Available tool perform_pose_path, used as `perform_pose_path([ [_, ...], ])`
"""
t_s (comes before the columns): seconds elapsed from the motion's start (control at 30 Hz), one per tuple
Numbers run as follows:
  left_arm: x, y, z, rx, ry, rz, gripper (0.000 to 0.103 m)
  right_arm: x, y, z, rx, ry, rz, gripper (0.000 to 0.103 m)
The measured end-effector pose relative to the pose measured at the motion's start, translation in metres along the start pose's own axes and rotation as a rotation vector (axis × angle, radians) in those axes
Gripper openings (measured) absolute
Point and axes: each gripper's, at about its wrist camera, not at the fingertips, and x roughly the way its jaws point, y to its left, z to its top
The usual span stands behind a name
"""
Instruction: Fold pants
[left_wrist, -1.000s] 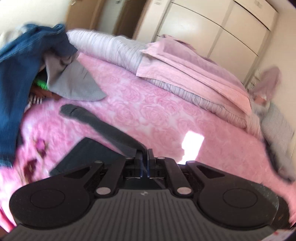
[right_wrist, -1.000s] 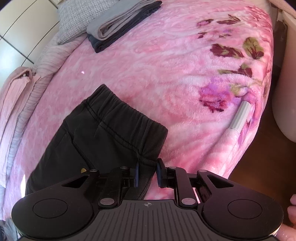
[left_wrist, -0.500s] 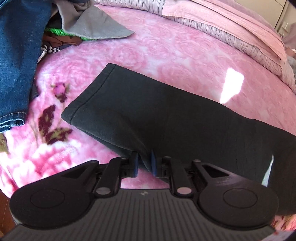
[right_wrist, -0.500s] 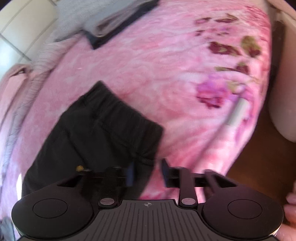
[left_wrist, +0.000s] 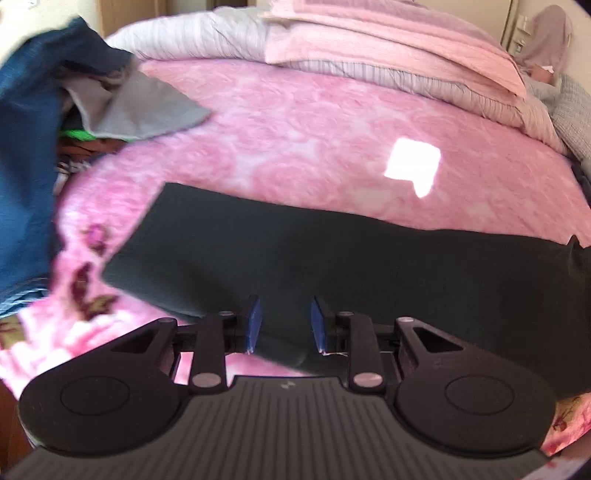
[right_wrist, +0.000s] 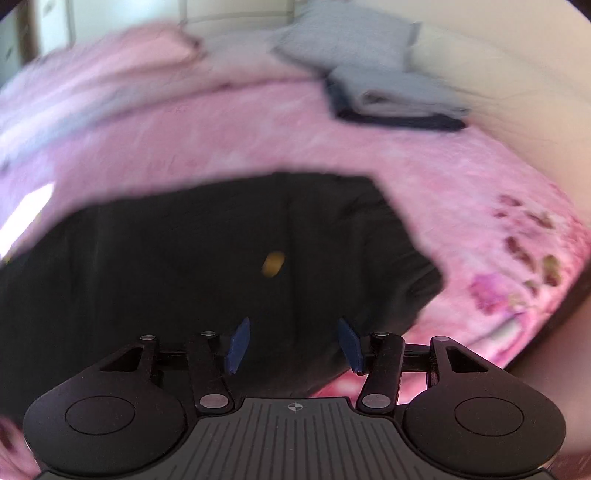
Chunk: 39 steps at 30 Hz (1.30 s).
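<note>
Both grippers have let go of the black pants since a second ago, when each pinched an edge of the cloth; the pants now lie spread flat where earlier the leg end hung in the air.

From the left wrist, the left gripper (left_wrist: 283, 325) hovers over the near edge of the black pants (left_wrist: 332, 266), its blue fingers (left_wrist: 254, 323) a modest way apart and opening. Cloth shows in the gap between them, but the pads do not press on it. The pants stretch as a long dark band across the pink bed cover (left_wrist: 295, 140), the leg end toward the left. A bright patch of sunlight (left_wrist: 413, 166) falls on the cover beyond them. At the left edge lies a heap of clothes, with blue jeans (left_wrist: 26, 166) and a grey garment (left_wrist: 147, 110) on top. Folded pink bedding (left_wrist: 388, 48) runs along the far side.

From the right wrist, blurred by motion, the right gripper (right_wrist: 293, 345) stands wide and opening, its fingers (right_wrist: 238, 345) clear of the cloth. The waist end of the pants lies flat just beyond them, with a small yellow spot (right_wrist: 273, 263) on the fabric. A folded grey and dark stack (right_wrist: 399, 99) sits at the far end of the bed.
</note>
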Motion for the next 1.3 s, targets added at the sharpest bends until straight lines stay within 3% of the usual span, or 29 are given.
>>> perform_pose_path([
  [0.07, 0.03, -0.003, -0.009, 0.051, 0.065, 0.041, 0.026, 0.016, 0.0, -0.011, -0.001, 0.012, -0.006, 0.051],
  [0.2, 0.03, -0.007, -0.01, 0.136, 0.034, 0.032, 0.024, 0.001, 0.002, 0.002, 0.039, 0.012, -0.043, 0.05],
  [0.33, 0.007, 0.005, -0.007, 0.145, -0.079, -0.018, 0.024, -0.027, 0.021, -0.008, 0.036, -0.133, -0.012, 0.051],
  [0.43, 0.026, 0.016, -0.014, 0.138, -0.023, -0.003, 0.024, -0.001, 0.043, -0.034, 0.002, -0.096, -0.042, 0.052],
  [0.47, 0.034, 0.017, -0.018, 0.143, -0.012, 0.006, 0.024, 0.001, 0.051, -0.042, -0.034, -0.143, -0.074, 0.053],
  [0.57, 0.034, 0.008, -0.022, 0.204, -0.061, 0.026, 0.024, -0.002, 0.065, -0.045, -0.058, -0.175, -0.135, 0.053],
  [0.7, 0.031, 0.002, -0.023, 0.214, -0.064, 0.042, 0.026, -0.036, 0.073, -0.049, 0.032, -0.202, -0.096, 0.053],
  [0.77, 0.022, 0.0, -0.026, 0.244, -0.068, -0.001, 0.033, -0.059, 0.08, -0.062, 0.096, -0.214, -0.025, 0.053],
  [0.83, 0.006, -0.005, -0.034, 0.267, -0.068, -0.043, 0.041, -0.078, 0.092, -0.07, 0.138, -0.153, 0.017, 0.053],
  [0.9, -0.015, -0.011, -0.042, 0.278, -0.038, -0.087, 0.048, -0.101, 0.107, -0.08, 0.146, -0.142, 0.073, 0.053],
  [0.97, -0.035, -0.016, -0.054, 0.287, -0.064, -0.12, 0.056, -0.121, 0.122, -0.089, 0.134, -0.155, 0.084, 0.054],
  [1.1, -0.076, -0.022, -0.076, 0.32, -0.088, -0.128, 0.058, -0.156, 0.148, -0.104, 0.104, -0.154, 0.091, 0.055],
  [1.17, -0.097, -0.019, -0.084, 0.31, -0.101, -0.142, 0.067, -0.171, 0.158, -0.113, 0.08, -0.162, 0.109, 0.055],
  [1.3, -0.127, -0.011, -0.095, 0.301, -0.127, -0.138, 0.067, -0.196, 0.174, -0.129, 0.046, -0.175, 0.121, 0.056],
])
